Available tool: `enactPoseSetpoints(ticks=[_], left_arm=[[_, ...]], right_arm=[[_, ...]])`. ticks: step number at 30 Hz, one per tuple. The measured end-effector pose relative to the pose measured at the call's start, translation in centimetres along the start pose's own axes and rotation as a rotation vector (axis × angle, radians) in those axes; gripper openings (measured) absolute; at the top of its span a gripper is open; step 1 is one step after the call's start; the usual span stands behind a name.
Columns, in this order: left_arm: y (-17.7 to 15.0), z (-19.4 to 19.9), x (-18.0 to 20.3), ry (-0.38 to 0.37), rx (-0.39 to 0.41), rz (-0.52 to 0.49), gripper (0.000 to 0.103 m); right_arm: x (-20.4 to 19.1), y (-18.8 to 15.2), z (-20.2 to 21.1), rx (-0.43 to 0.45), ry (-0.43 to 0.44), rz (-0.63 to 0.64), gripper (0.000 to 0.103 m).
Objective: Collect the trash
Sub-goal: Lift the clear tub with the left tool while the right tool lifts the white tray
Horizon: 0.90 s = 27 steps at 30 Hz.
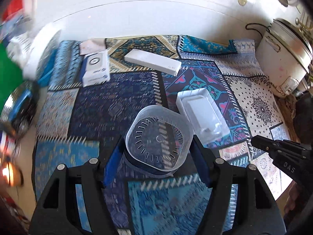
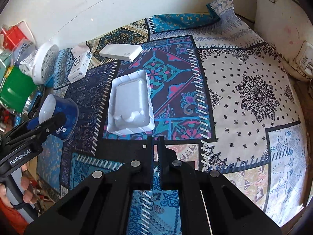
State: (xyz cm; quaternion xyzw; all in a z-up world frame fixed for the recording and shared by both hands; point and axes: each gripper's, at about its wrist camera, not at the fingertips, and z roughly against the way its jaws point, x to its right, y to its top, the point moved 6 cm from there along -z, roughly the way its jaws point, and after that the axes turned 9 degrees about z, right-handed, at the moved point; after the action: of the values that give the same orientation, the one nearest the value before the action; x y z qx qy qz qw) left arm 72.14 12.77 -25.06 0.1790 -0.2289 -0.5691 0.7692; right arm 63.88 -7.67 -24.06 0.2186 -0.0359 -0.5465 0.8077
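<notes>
My left gripper (image 1: 157, 146) is shut on a clear plastic tub with a blue label (image 1: 159, 138) and holds it above the patterned cloth; it also shows in the right wrist view (image 2: 58, 115), at the left. A white plastic tray insert (image 1: 201, 113) lies just right of it, also in the right wrist view (image 2: 130, 105). A long white box (image 1: 152, 61) and a small white and blue box (image 1: 95, 68) lie farther back. My right gripper (image 2: 156, 141) is shut and empty, just short of the tray's near edge.
A patterned cloth (image 2: 244, 90) covers the table. A white rice cooker (image 1: 281, 58) stands at the right. A green container (image 2: 15, 90), a white perforated disc (image 2: 46, 64) and red items (image 2: 11, 35) crowd the left side. A white wall (image 1: 137, 11) is behind.
</notes>
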Motion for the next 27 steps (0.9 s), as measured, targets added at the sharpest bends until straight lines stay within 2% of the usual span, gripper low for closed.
enactPoseSetpoints(ticks=[1, 2, 3, 4, 5, 6, 8, 11, 15, 22, 23, 25, 26, 27], left_arm=[[-0.6, 0.7, -0.2, 0.010, 0.004, 0.024, 0.067], [-1.4, 1.4, -0.5, 0.018, 0.006, 0.051, 0.067], [-1.9, 1.9, -0.8, 0.025, 0.005, 0.070, 0.067], [-2.6, 2.5, -1.3, 0.037, 0.005, 0.090, 0.067], [-3.1, 3.0, -1.6, 0.052, 0.009, 0.103, 0.067], [-3.6, 3.5, -2.2, 0.072, 0.014, 0.117, 0.067], [-4.5, 4.4, -3.2, 0.106, 0.020, 0.141, 0.067], [-5.7, 5.3, -5.0, 0.138, 0.020, 0.182, 0.067], [-6.9, 5.8, -6.7, 0.159, 0.013, 0.221, 0.067], [-7.6, 5.7, -7.6, 0.173, 0.003, 0.262, 0.067], [-7.7, 5.7, -7.5, 0.174, 0.001, 0.263, 0.067], [-8.0, 5.6, -7.3, 0.178, -0.004, 0.263, 0.067], [-8.0, 5.5, -7.2, 0.180, -0.007, 0.263, 0.067], [-8.1, 5.5, -7.1, 0.182, -0.009, 0.266, 0.067]], right_arm=[[-0.2, 0.1, 0.0, -0.009, 0.015, 0.016, 0.007], [-0.4, 0.3, -0.2, -0.020, 0.032, 0.033, 0.016], [-0.7, 0.8, -0.4, -0.031, 0.045, 0.047, 0.037], [-1.0, 1.0, -0.6, -0.030, 0.053, 0.055, 0.049], [-1.4, 1.6, -0.8, -0.014, 0.065, 0.066, 0.070], [-1.7, 2.1, -1.0, 0.002, 0.069, 0.073, 0.080], [-2.2, 3.1, -1.8, 0.007, 0.066, 0.080, 0.088], [-2.9, 4.4, -4.0, -0.011, 0.065, 0.079, 0.089], [-3.8, 5.2, -7.7, -0.086, 0.043, 0.083, 0.089], [-4.2, 4.2, -10.8, -0.161, -0.025, 0.124, 0.089], [-4.3, 4.1, -10.7, -0.148, -0.028, 0.146, 0.090], [-4.6, 3.8, -10.5, -0.138, -0.020, 0.163, 0.086], [-4.5, 3.7, -10.3, -0.125, -0.024, 0.164, 0.078], [-4.5, 3.6, -10.2, -0.119, -0.020, 0.170, 0.074]])
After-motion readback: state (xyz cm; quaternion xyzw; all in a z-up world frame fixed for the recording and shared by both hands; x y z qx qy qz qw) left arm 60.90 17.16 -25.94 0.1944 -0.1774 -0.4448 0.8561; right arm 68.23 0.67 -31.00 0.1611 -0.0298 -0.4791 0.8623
